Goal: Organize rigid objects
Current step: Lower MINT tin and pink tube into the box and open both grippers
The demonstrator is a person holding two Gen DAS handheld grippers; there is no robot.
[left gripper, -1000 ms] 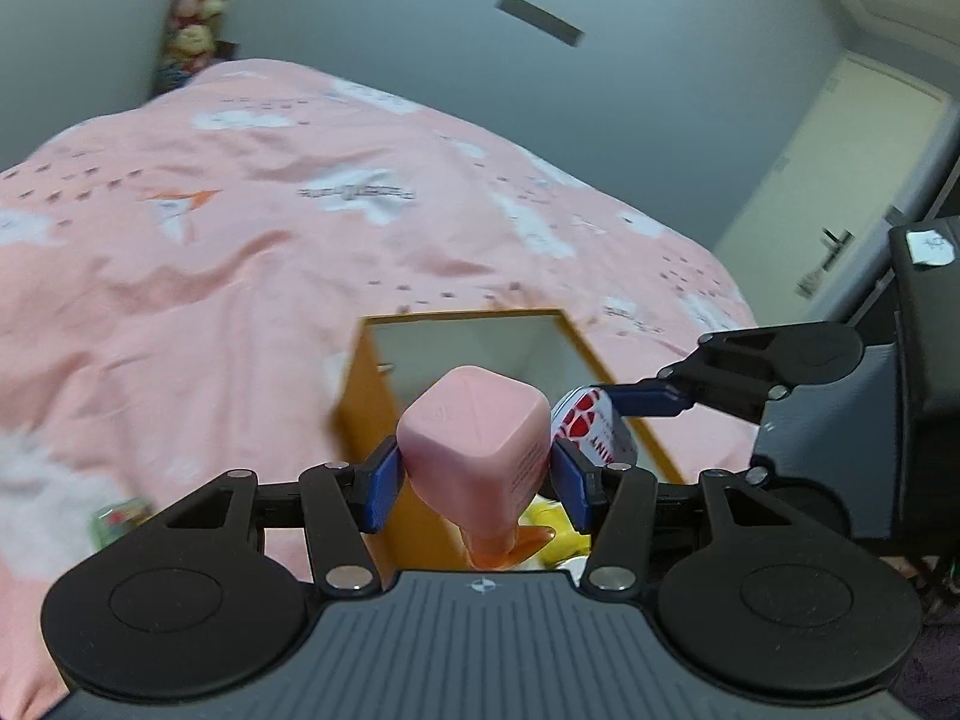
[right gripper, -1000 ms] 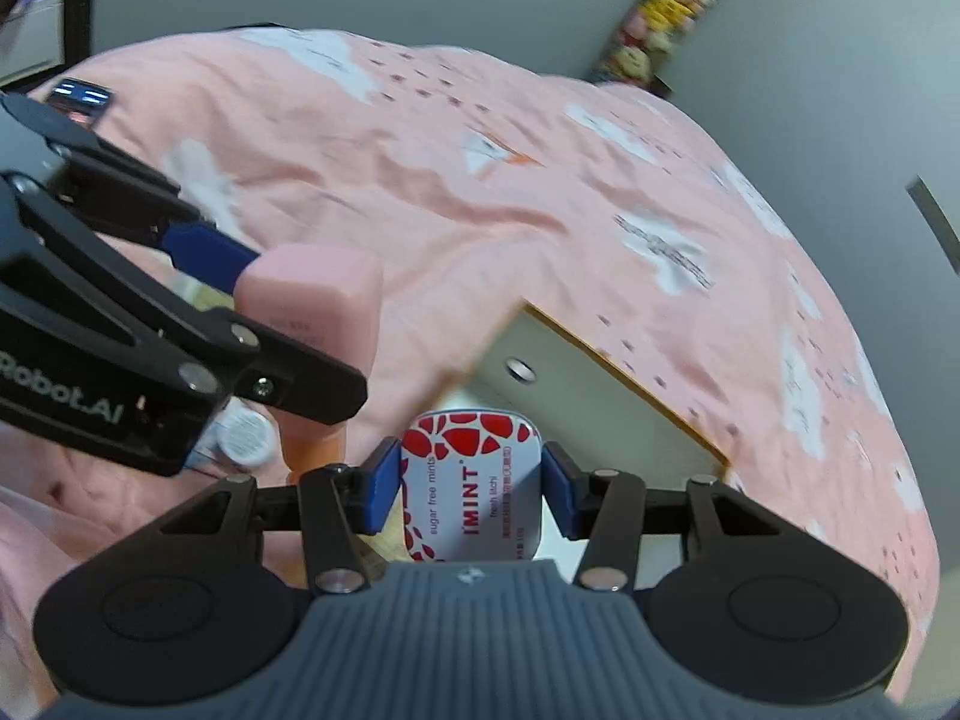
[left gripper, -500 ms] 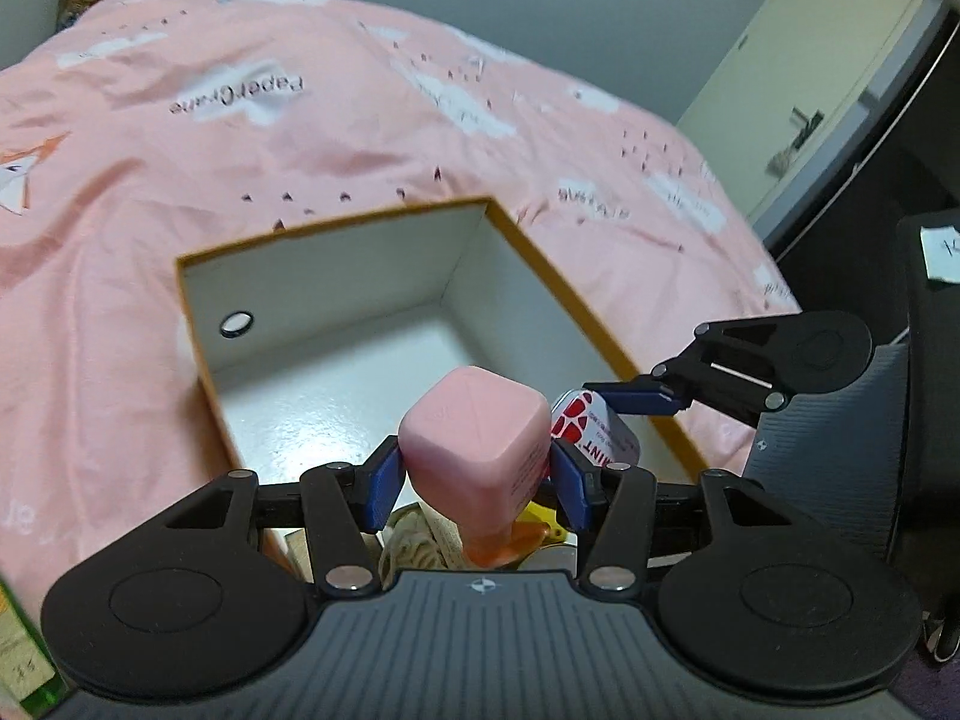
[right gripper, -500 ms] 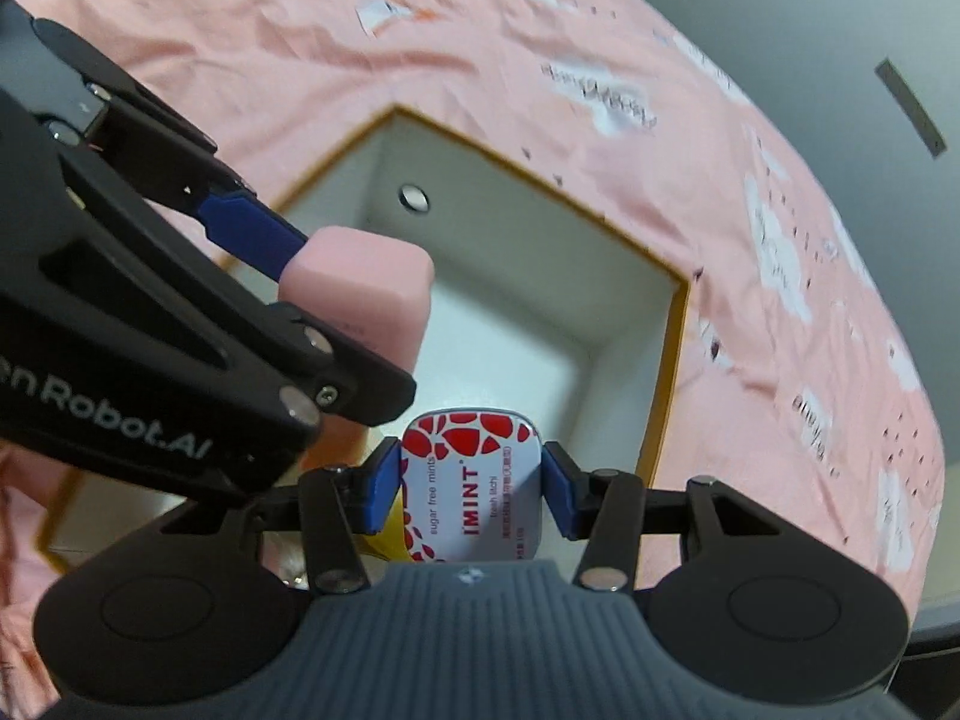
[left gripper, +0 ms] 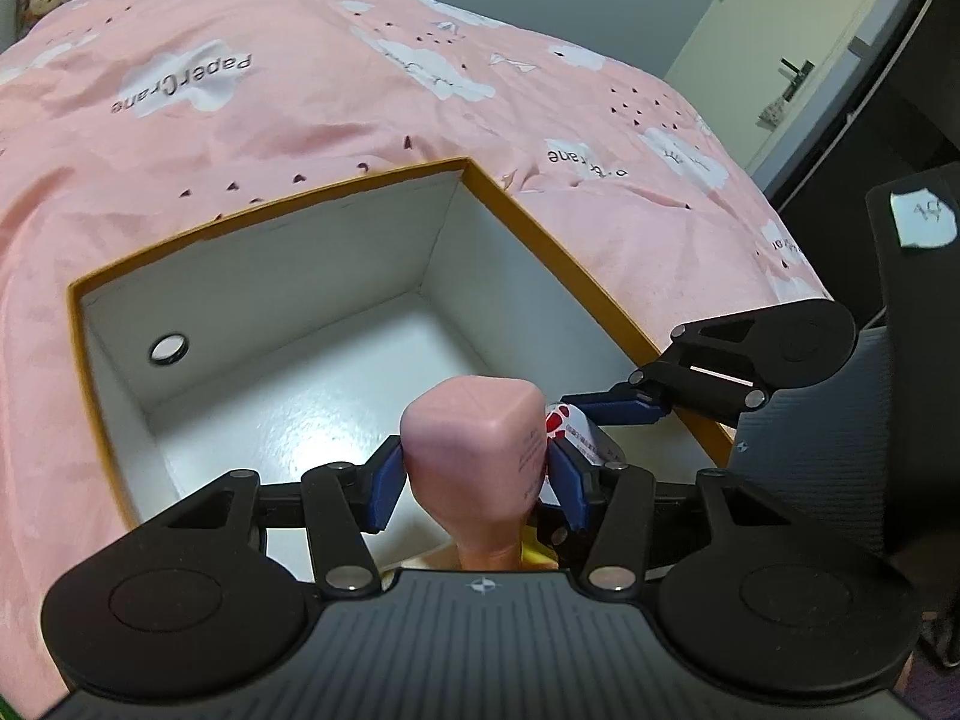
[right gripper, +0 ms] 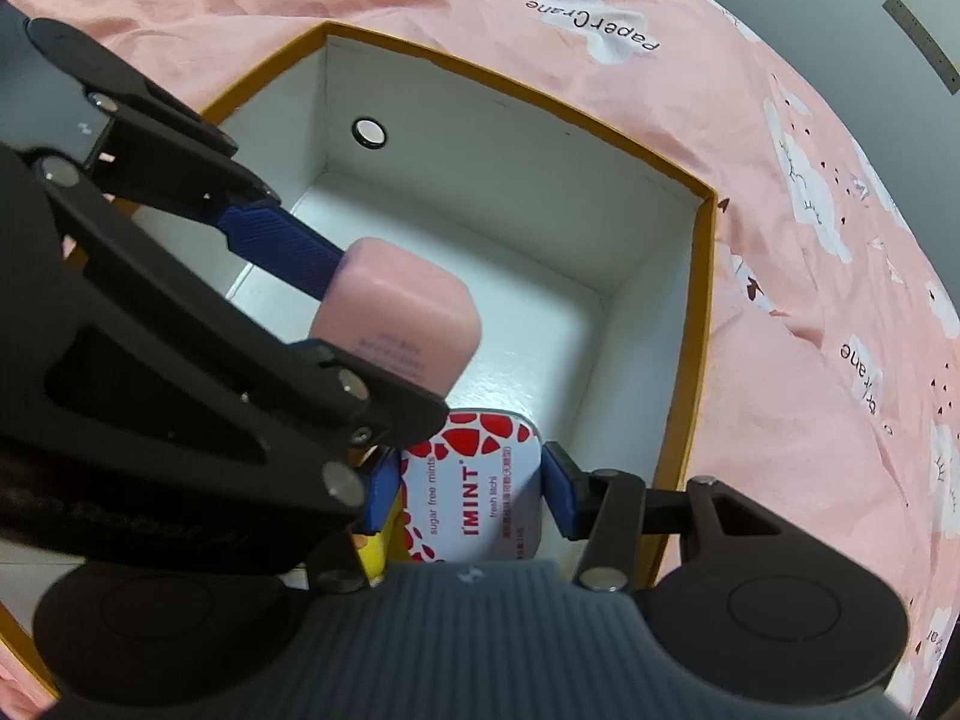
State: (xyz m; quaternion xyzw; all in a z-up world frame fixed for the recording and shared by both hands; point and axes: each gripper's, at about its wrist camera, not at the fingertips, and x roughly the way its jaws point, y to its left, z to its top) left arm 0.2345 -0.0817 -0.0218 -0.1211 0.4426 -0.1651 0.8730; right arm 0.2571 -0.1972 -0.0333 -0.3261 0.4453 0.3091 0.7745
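Holding item one: left gripper (left gripper: 474, 468), blue pads clamped on a pink bottle (left gripper: 477, 444), cap end beyond the fingertips. Item two: right gripper (right gripper: 471, 489) clamped on a mint tin (right gripper: 474, 480). Beneath both fingertips: open white-lined box (left gripper: 270, 276) on pink bedspread (left gripper: 300, 102).

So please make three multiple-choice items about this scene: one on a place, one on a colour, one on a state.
1. Where does the box stand?
A. on a pink bedcover
B. on a wooden desk
C. on a tiled floor

2. What colour is the box's rim?
A. green
B. orange
C. black

3. What is the right gripper doing?
A. hanging open and empty
B. holding a mint tin
C. holding a spoon

Answers:
1 A, the pink bedcover lies all around the box.
2 B, an orange edge runs along the white walls.
3 B, its blue pads press on both sides of the mint tin.
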